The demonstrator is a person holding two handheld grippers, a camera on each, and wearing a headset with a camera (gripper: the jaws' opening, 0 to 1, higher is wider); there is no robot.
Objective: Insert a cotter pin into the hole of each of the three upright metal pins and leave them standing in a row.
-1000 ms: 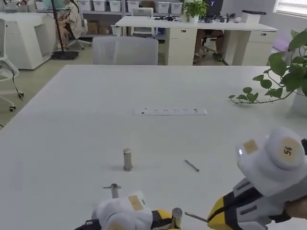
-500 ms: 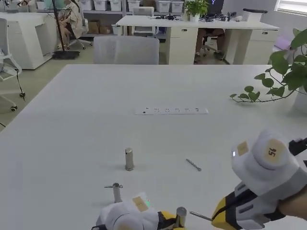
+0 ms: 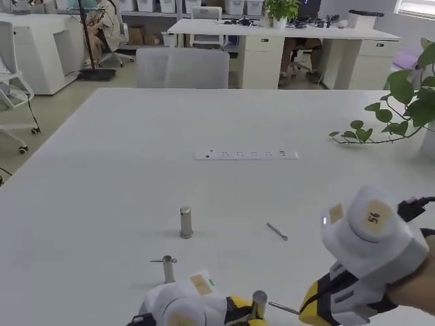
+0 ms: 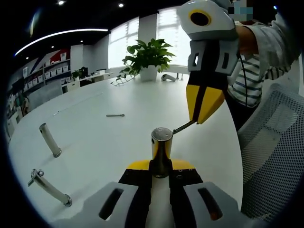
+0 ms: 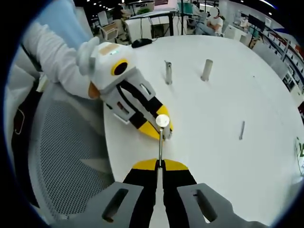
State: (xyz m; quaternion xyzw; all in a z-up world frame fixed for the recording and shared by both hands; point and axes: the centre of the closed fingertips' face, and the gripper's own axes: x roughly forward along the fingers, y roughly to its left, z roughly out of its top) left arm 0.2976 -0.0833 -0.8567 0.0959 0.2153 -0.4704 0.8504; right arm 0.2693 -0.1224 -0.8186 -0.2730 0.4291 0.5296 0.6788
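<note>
L gripper (image 4: 161, 167): jaws closed low on shank of upright metal pin (image 4: 161, 142), near table (image 3: 136, 149) edge. R gripper (image 5: 160, 165): jaws pinched on cotter pin (image 5: 160, 148), tip at pin's head from 3 o'clock in head view; entry into hole unclear. From held pin: pin w/ cotter fitted (image 3: 168, 268) at 10 o'clock, bare pin (image 3: 185, 222) at 11, loose cotter (image 3: 276, 231) at 12–1.

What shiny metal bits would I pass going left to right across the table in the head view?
Upright silver metal pin with a cotter pin through its top → plain upright silver metal pin → silver metal pin gripped by the jaws of the left gripper → loose thin metal cotter pin lying flat.
</note>
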